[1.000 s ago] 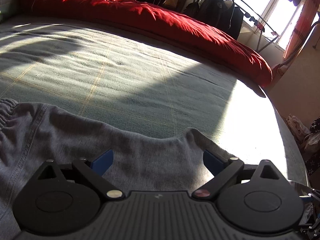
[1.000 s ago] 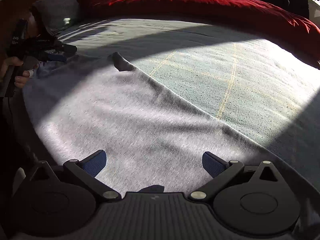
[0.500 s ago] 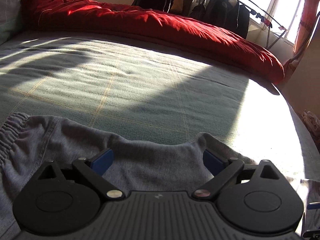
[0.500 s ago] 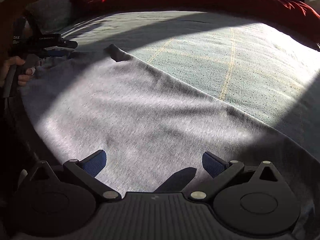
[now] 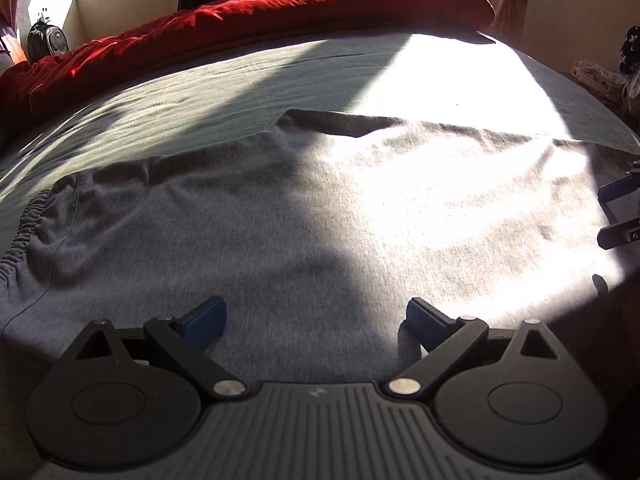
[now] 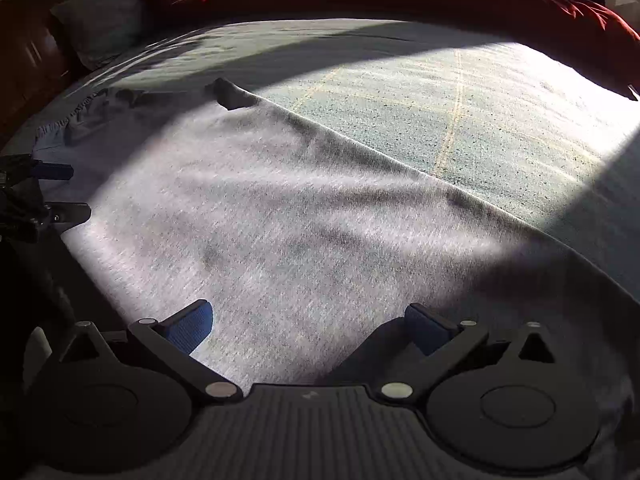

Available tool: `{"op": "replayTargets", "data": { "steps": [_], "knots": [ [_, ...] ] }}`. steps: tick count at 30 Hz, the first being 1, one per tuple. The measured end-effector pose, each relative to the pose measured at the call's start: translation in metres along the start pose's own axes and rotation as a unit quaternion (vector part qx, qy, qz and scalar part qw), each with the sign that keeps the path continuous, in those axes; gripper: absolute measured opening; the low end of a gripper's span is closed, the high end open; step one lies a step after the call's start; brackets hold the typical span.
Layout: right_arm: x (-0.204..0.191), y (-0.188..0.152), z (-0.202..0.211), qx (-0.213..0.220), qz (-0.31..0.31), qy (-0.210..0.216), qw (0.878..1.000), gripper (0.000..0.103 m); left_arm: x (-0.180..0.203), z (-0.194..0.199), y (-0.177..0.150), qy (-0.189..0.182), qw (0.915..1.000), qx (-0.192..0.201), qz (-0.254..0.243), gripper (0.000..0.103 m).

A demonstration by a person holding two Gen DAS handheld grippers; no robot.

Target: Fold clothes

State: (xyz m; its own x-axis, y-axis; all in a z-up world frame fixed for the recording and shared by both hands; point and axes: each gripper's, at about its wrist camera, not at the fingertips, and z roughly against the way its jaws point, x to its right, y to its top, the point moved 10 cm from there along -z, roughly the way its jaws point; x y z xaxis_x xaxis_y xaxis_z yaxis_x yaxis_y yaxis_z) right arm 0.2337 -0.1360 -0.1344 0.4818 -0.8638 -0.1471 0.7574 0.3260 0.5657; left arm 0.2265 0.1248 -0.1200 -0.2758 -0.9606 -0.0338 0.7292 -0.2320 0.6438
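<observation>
Grey sweatpants [image 5: 304,208] lie spread flat on the bed, elastic waistband [image 5: 20,236] at the left of the left wrist view. My left gripper [image 5: 316,322] stands open low over the near edge of the fabric, nothing between its blue pads. The right wrist view shows the same grey garment [image 6: 280,216] stretching away to a small upturned corner [image 6: 230,94]. My right gripper [image 6: 310,326] is open above the cloth, holding nothing. Each gripper shows at the edge of the other's view: the right one [image 5: 618,212], the left one [image 6: 48,196].
The bed has a grey-green sheet [image 6: 460,120] with faint yellow lines. A red duvet [image 5: 248,20] is bunched along the far side and a grey pillow [image 6: 104,24] lies at the head. Dark clothes hang by the window behind; bags [image 5: 596,76] sit on the floor at right.
The left gripper has pulled back and swung right, so much more of the sweatpants now shows before it. The right gripper shifted only slightly. Both stayed open.
</observation>
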Motion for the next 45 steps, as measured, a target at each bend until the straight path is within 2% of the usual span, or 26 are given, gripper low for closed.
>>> {"op": "replayTargets", "data": {
  "steps": [4, 11, 17, 22, 28, 35, 39, 42, 45],
  "knots": [
    [0.001, -0.002, 0.004, 0.005, -0.006, 0.004, 1.000, 0.103, 0.004, 0.002, -0.009, 0.013, 0.9998, -0.012, 0.007, 0.096],
    [0.010, -0.003, 0.020, 0.023, -0.017, 0.005, 1.000, 0.103, 0.035, 0.022, 0.010, 0.005, 0.9996, 0.013, -0.026, 0.096],
    [0.025, -0.010, 0.029, 0.030, -0.042, 0.011, 0.999, 0.103, 0.074, 0.030, 0.029, -0.011, 0.9980, 0.034, -0.051, 0.096],
    [0.041, -0.022, 0.035, 0.030, -0.066, 0.004, 0.997, 0.103, 0.119, 0.037, 0.050, -0.049, 0.9940, 0.065, -0.073, 0.096],
    [0.058, -0.035, 0.040, 0.032, -0.088, -0.004, 0.996, 0.103, 0.176, 0.020, 0.060, -0.081, 0.9905, 0.070, -0.087, 0.096],
    [0.073, -0.047, 0.049, 0.042, -0.108, -0.005, 0.993, 0.103, 0.218, -0.021, 0.043, -0.090, 0.9928, 0.029, -0.074, 0.096],
    [0.084, -0.051, 0.060, 0.064, -0.123, 0.003, 0.990, 0.103, 0.229, -0.046, 0.025, -0.094, 0.9937, -0.005, -0.060, 0.097],
    [0.099, -0.055, 0.088, 0.103, -0.138, 0.019, 0.985, 0.103, 0.234, -0.042, 0.027, -0.086, 0.9937, 0.006, -0.071, 0.099],
    [0.131, -0.064, 0.123, 0.151, -0.176, 0.015, 0.973, 0.103, 0.248, -0.028, 0.037, -0.101, 0.9904, 0.028, -0.089, 0.099]
  ]
}}
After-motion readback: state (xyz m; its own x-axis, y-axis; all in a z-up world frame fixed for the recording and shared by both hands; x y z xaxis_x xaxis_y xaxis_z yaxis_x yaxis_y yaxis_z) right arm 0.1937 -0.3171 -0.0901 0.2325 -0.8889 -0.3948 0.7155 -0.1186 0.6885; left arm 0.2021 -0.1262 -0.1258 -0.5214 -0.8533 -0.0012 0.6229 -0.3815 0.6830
